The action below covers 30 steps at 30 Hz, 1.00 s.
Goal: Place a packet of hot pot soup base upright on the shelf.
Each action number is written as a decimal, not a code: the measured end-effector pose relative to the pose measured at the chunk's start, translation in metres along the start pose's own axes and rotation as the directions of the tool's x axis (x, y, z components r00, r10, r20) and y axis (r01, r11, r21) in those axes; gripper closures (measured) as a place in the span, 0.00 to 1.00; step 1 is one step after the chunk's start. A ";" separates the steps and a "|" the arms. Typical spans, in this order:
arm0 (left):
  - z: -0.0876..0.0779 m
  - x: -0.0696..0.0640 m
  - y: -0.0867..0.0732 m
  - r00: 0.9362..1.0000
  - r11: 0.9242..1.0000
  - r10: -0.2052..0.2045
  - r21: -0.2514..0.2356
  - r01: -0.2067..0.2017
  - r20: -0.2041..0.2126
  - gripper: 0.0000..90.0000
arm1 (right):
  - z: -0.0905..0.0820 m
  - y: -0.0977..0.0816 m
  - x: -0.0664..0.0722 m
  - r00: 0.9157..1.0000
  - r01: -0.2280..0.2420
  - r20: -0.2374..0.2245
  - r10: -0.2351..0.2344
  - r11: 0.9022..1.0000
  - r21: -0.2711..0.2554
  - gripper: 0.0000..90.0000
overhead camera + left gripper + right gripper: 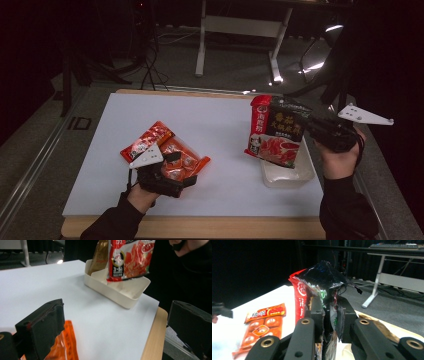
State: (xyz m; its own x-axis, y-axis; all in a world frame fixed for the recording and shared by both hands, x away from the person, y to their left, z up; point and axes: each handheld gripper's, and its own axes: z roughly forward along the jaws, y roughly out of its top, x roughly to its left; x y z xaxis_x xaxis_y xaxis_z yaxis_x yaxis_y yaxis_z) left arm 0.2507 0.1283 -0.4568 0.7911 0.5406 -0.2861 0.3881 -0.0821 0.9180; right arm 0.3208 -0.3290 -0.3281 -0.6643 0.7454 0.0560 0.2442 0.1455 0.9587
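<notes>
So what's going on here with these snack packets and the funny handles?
A person at a white table works a hand-held gripper in each hand. The right hand-held gripper is clamped on the top edge of a red and black food packet, holding it upright over a shallow white tray, with its lower end at the tray. The left hand-held gripper, jaws open, sits at an orange snack packet that lies flat on the table; it isn't gripping it.

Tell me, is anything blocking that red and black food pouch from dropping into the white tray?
Nothing visible: the right tongs hold the red and black food pouch directly above the white plastic tray.
</notes>
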 end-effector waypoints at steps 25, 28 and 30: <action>-0.014 0.011 -0.039 0.998 0.998 -0.057 0.003 0.057 -0.034 0.02 | 0.022 -0.019 -0.061 0.988 0.053 0.143 -0.052 0.999 0.003 0.87; -0.012 0.010 -0.039 0.998 0.999 -0.053 0.007 0.053 -0.030 0.02 | 0.027 -0.024 -0.064 0.986 0.060 0.153 -0.064 0.998 0.025 0.87; -0.011 0.011 -0.040 0.998 0.999 -0.053 0.012 0.053 -0.031 0.02 | 0.030 -0.027 -0.065 0.986 0.056 0.153 -0.061 0.998 0.038 0.87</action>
State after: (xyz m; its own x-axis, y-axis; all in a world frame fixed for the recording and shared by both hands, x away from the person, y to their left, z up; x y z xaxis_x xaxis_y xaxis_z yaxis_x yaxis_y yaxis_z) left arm 0.2388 0.1468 -0.4935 0.7545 0.5699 -0.3253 0.4353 -0.0636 0.8981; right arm 0.3790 -0.3618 -0.3663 -0.5619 0.8259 -0.0456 0.2333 0.2112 0.9492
